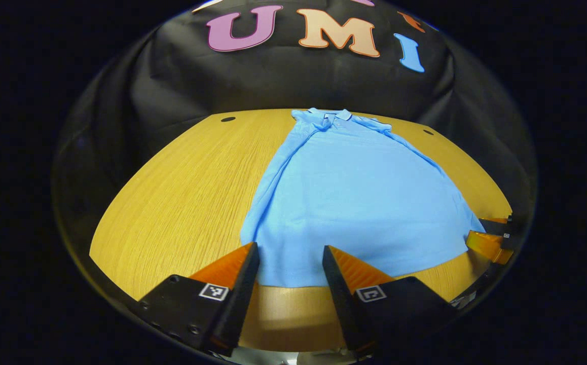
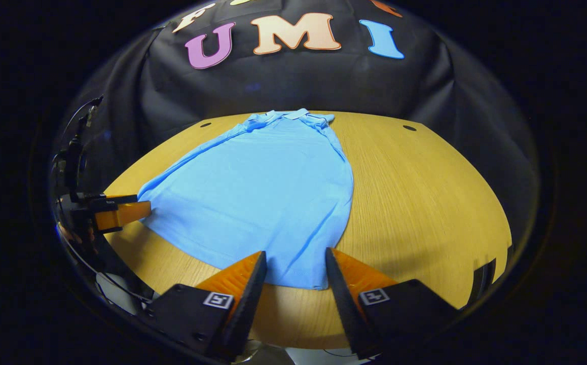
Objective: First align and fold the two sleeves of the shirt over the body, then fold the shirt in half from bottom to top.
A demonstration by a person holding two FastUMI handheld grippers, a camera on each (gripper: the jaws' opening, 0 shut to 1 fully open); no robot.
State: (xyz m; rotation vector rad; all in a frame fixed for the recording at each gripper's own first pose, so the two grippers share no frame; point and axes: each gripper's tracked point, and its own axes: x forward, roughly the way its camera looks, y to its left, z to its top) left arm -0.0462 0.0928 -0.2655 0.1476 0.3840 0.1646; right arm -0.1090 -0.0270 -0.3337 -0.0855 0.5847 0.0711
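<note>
The shirt (image 1: 354,203) lies flat on the table (image 1: 182,203), collar at the far edge, sleeves folded in, hem nearest. The left gripper (image 1: 291,253) has its fingers spread wide, framing the hem's left corner. The right gripper (image 2: 296,258) is likewise spread at the hem's right corner, gripping nothing. In the right gripper view the left gripper appears at the shirt's far side; the left gripper view shows the right gripper by the opposite corner.

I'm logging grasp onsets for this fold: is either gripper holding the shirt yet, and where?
Nothing is held. The left gripper and right gripper are both open, each poised at the bottom hem of the shirt, fingers apart.
</note>
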